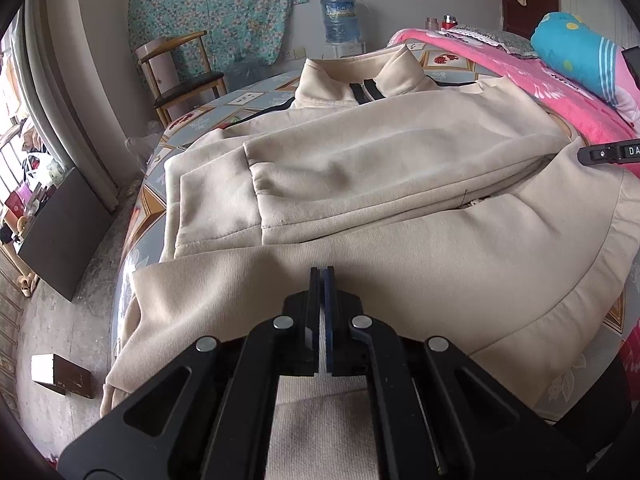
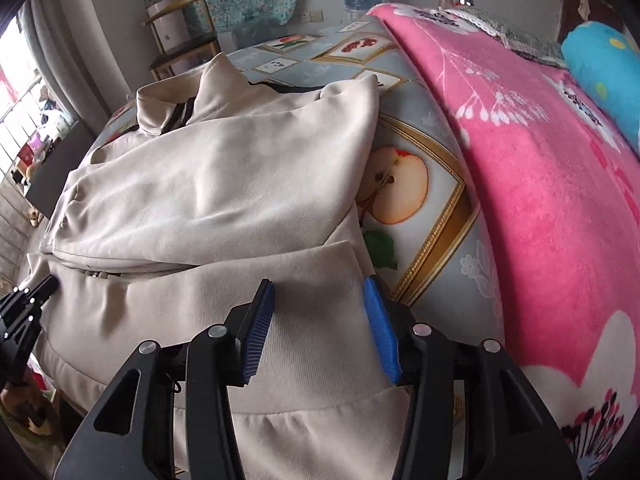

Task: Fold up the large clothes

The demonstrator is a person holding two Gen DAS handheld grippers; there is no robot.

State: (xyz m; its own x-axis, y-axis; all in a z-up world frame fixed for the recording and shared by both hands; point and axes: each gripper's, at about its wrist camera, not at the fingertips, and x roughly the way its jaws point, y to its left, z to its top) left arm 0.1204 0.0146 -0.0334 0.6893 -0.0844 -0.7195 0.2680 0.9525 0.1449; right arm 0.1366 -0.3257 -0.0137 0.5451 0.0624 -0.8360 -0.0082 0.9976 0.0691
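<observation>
A cream zip-up jacket [image 1: 360,168] lies front-up on the bed, its collar at the far end and both sleeves folded across the chest. My left gripper [image 1: 322,270] is shut, its tips resting on the jacket's lower part near the hem, with no cloth visible between the pads. In the right wrist view the jacket [image 2: 208,184] fills the left half. My right gripper [image 2: 319,282] stands open over the jacket's lower right corner, the cloth under its blue pads [image 2: 380,328] but not pinched. The left gripper [image 2: 50,282] shows at the left edge, touching the cloth near the zipper.
The bed has a fruit-print sheet [image 2: 420,184]. A pink floral blanket [image 2: 540,200] and a blue pillow [image 2: 604,76] lie to the right. Beyond the bed stand a wooden chair [image 1: 180,76] and a water jug [image 1: 340,18]. A dark box [image 1: 64,236] sits on the floor left.
</observation>
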